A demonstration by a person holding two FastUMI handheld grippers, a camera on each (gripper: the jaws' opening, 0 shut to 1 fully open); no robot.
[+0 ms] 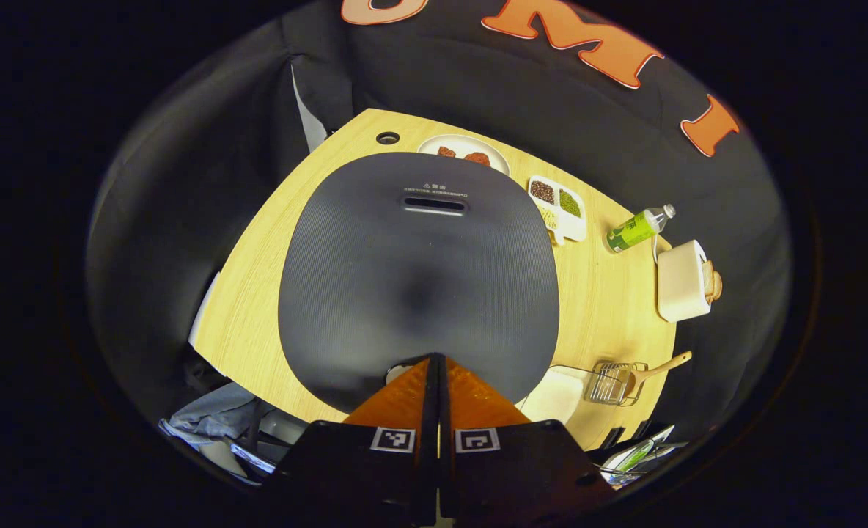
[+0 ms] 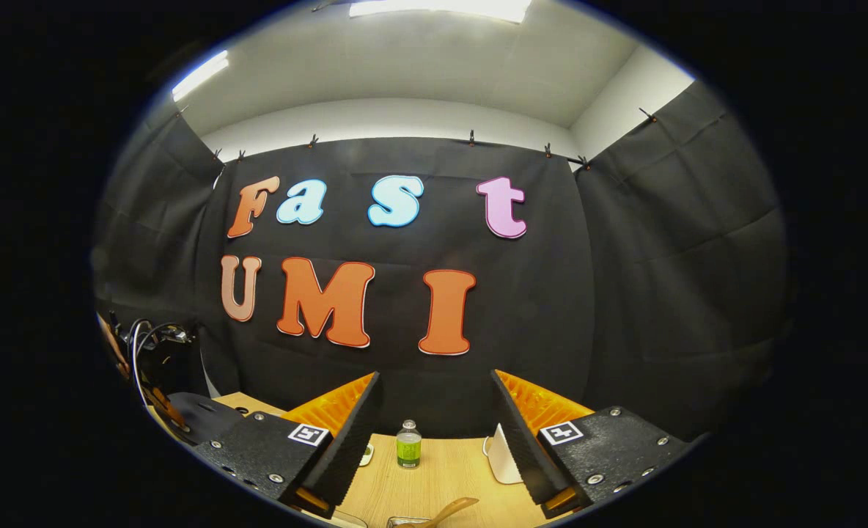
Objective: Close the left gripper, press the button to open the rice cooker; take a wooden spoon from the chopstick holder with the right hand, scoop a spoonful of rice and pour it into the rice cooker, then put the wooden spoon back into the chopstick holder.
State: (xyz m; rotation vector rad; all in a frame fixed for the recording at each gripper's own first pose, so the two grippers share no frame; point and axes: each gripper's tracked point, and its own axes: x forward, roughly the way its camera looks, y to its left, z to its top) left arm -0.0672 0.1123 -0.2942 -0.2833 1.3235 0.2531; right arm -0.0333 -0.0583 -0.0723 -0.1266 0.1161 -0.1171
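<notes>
The rice cooker's dark grey ribbed lid [image 1: 419, 279] is down, seen from above in the left gripper view. My left gripper [image 1: 434, 358] is shut with nothing between its fingers, its tips over the lid's near edge beside a pale button [image 1: 399, 372]. Whether they touch it I cannot tell. The wooden spoon [image 1: 660, 365] stands in the wire chopstick holder [image 1: 613, 383] at the table's right, next to a white container [image 1: 555, 396]. My right gripper [image 2: 435, 378] is open and empty, held above the table, with the spoon [image 2: 445, 510] just below it.
On the wooden table [image 1: 610, 293] stand a plate with brown pieces [image 1: 463, 152], a divided dish of grains [image 1: 558, 205], a lying green bottle [image 1: 635, 229] and a white toaster [image 1: 682, 282]. The bottle [image 2: 408, 444] and toaster [image 2: 504, 458] lie ahead of the right gripper.
</notes>
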